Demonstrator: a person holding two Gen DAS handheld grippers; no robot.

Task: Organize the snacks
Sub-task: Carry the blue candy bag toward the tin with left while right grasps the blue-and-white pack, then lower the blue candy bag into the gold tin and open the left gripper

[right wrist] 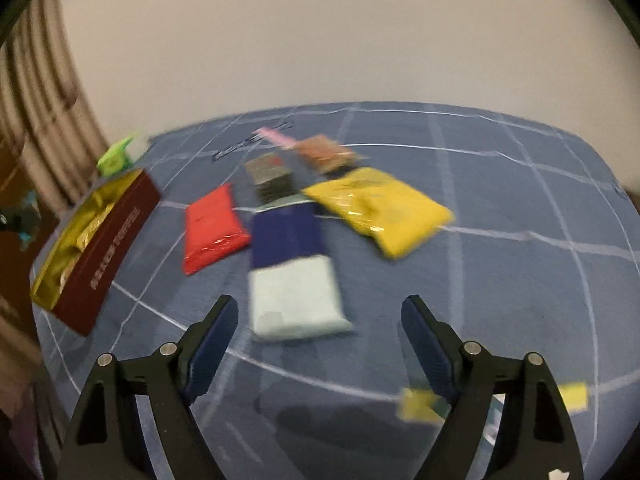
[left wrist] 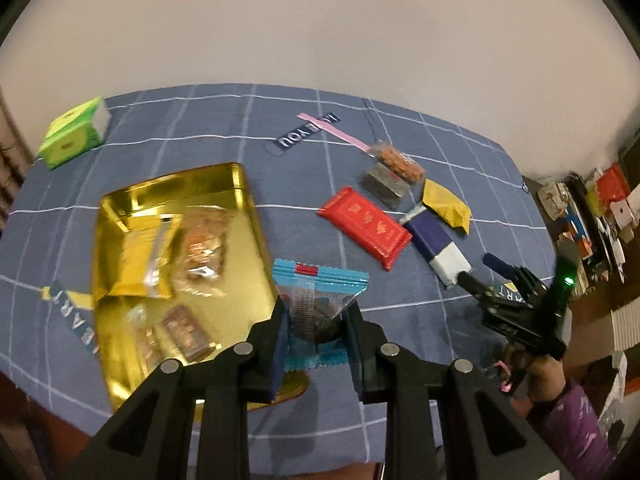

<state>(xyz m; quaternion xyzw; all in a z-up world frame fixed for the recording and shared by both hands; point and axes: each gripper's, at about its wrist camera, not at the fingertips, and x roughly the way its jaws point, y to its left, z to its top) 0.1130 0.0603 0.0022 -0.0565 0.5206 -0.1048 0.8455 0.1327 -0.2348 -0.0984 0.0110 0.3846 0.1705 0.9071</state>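
Observation:
My left gripper (left wrist: 316, 320) is shut on a clear snack packet with blue crimped ends (left wrist: 320, 292), held in the air beside the right edge of an open gold-lined box (left wrist: 176, 256). Several packets lie inside that box. On the blue checked cloth lie a red packet (left wrist: 366, 226), a navy-and-white packet (left wrist: 436, 246), a yellow packet (left wrist: 446, 202), a grey packet (left wrist: 386, 184) and an orange snack in clear wrap (left wrist: 400, 162). My right gripper (right wrist: 320, 300) is open and empty, hovering just short of the navy-and-white packet (right wrist: 292, 264), with the red packet (right wrist: 212, 228) and yellow packet (right wrist: 380, 208) beyond.
A green carton (left wrist: 74, 132) stands at the far left corner of the table. The box has maroon outer walls (right wrist: 100, 248). A pink strip (left wrist: 336, 132) lies on the cloth at the back. Cluttered shelves (left wrist: 592, 216) stand past the table's right edge. A purple sleeve (left wrist: 572, 428) holds the right gripper (left wrist: 478, 270).

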